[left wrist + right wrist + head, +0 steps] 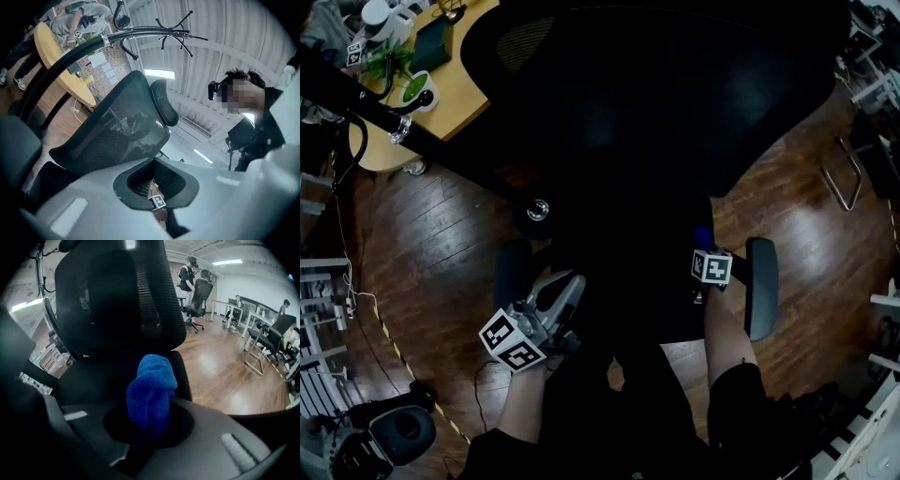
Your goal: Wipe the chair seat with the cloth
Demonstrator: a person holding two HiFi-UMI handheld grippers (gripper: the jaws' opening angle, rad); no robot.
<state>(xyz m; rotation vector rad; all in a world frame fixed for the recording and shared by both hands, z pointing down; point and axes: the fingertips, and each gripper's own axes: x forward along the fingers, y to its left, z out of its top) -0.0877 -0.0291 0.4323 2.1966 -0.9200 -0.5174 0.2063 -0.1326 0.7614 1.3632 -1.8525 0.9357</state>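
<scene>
We had the black mesh office chair's seat [628,281] ahead. Right gripper [705,246] held the blue terry cloth [151,394] over its right side, left gripper [561,292] sat front-left, round wooden table [464,66] behind-left.

Head view looks steeply down; both gripper views face the chair [656,103].

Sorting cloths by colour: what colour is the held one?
Blue cloth, clearest in the right gripper view.

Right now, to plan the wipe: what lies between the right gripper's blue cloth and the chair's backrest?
Only bare black seat cushion, per the right gripper view; the fluffy blue cloth, held in the right gripper, faces the black mesh backrest.
</scene>
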